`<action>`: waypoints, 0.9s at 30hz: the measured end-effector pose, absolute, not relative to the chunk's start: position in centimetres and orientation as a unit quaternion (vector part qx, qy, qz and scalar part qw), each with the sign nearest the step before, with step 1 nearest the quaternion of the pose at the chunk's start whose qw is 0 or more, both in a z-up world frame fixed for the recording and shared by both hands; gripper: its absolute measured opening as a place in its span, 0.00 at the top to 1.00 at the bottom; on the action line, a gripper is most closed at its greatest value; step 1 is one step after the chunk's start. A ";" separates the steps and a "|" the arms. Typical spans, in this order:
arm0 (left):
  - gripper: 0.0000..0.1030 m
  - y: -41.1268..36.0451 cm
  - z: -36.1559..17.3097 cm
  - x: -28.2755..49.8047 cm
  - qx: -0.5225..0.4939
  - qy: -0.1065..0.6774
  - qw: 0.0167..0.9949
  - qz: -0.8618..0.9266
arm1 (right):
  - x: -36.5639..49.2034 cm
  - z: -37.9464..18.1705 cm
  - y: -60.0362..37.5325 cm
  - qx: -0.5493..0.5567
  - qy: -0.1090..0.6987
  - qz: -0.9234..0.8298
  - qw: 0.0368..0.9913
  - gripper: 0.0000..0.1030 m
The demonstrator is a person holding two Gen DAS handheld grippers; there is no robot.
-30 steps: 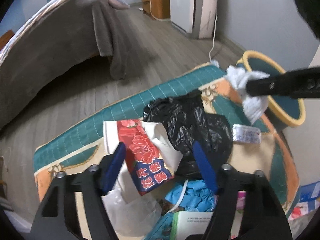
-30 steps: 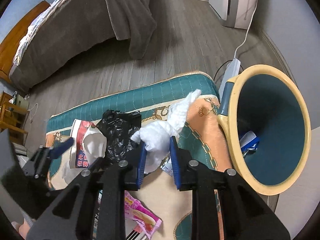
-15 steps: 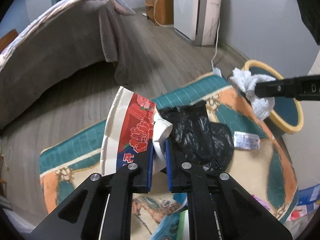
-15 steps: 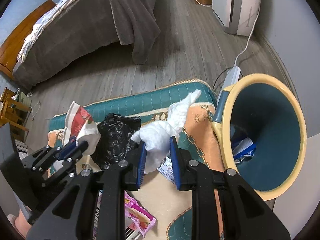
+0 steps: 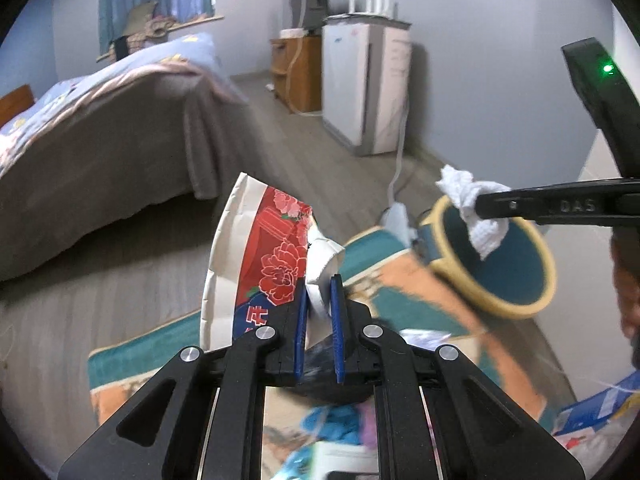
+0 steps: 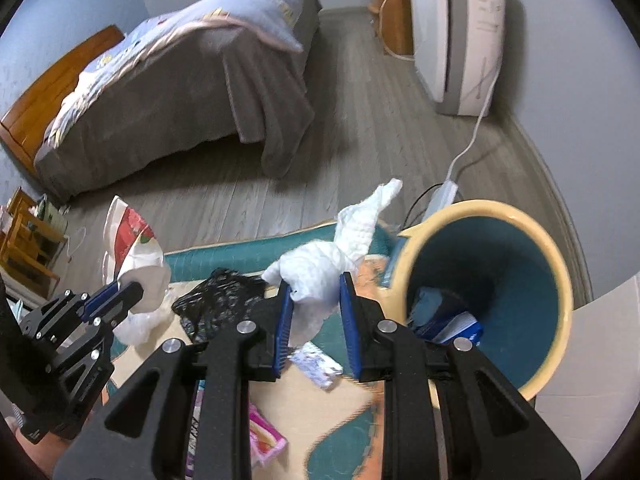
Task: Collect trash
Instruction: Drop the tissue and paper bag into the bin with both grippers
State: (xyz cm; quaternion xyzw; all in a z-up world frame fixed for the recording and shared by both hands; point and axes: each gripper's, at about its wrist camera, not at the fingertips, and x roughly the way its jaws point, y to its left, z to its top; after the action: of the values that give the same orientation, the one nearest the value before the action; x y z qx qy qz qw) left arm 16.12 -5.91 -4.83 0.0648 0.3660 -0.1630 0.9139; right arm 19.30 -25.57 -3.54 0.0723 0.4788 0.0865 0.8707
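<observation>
My left gripper (image 5: 318, 300) is shut on a crushed red-and-white paper cup (image 5: 264, 256) and holds it up above the mat; the cup also shows in the right wrist view (image 6: 132, 248). My right gripper (image 6: 316, 300) is shut on a white crumpled tissue (image 6: 332, 256), held just left of the yellow-rimmed teal bin (image 6: 560, 288). In the left wrist view the tissue (image 5: 476, 208) hangs over the bin (image 5: 540, 292). The bin holds blue packaging (image 6: 452, 320).
A black plastic bag (image 6: 216, 296), a small silver wrapper (image 6: 316, 368), a pink packet (image 6: 264, 436) and other litter lie on the teal-and-orange mat (image 6: 332, 432). A bed (image 6: 180, 92), a white appliance (image 6: 460, 32) with its cord, and a wooden cabinet stand beyond.
My left gripper closed on the paper cup and lifted it off the mat. My right gripper carried the tissue up and toward the bin.
</observation>
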 end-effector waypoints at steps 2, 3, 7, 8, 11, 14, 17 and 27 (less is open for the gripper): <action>0.88 -7.3 -4.5 15.8 0.067 0.361 0.913 -0.180 | 19.1 -3.3 -27.2 0.080 0.472 0.077 0.874 0.78; 0.88 -8.2 -4.3 15.6 0.067 0.359 0.911 -0.190 | 19.1 -3.2 -28.3 0.086 0.469 0.069 0.876 0.78; 0.88 -11.6 -4.4 15.0 0.080 0.356 0.904 -0.222 | 18.8 -3.5 -32.7 0.114 0.466 0.037 0.877 0.78; 0.88 -12.6 -4.6 14.7 0.087 0.356 0.901 -0.231 | 18.8 -3.7 -33.6 0.119 0.466 0.029 0.876 0.78; 0.88 -15.3 -5.1 14.0 0.104 0.356 0.894 -0.253 | 18.6 -4.5 -36.1 0.130 0.470 0.004 0.873 0.78; 0.88 -18.0 -6.0 13.3 0.115 0.363 0.883 -0.276 | 18.6 -5.8 -38.4 0.141 0.479 -0.020 0.866 0.78; 0.88 -20.7 -7.2 12.8 0.132 0.373 0.870 -0.295 | 18.6 -7.3 -40.6 0.156 0.491 -0.044 0.856 0.78; 0.88 -27.4 -10.5 15.2 0.146 0.411 0.841 -0.320 | 17.7 -9.7 -43.9 0.199 0.506 -0.073 0.836 0.78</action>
State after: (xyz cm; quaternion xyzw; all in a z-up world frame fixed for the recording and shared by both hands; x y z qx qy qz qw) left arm 15.17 -27.36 -10.48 0.1464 0.4108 -0.3196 0.8412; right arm 17.67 -43.86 -9.69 0.1994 0.5061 -0.0732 0.8359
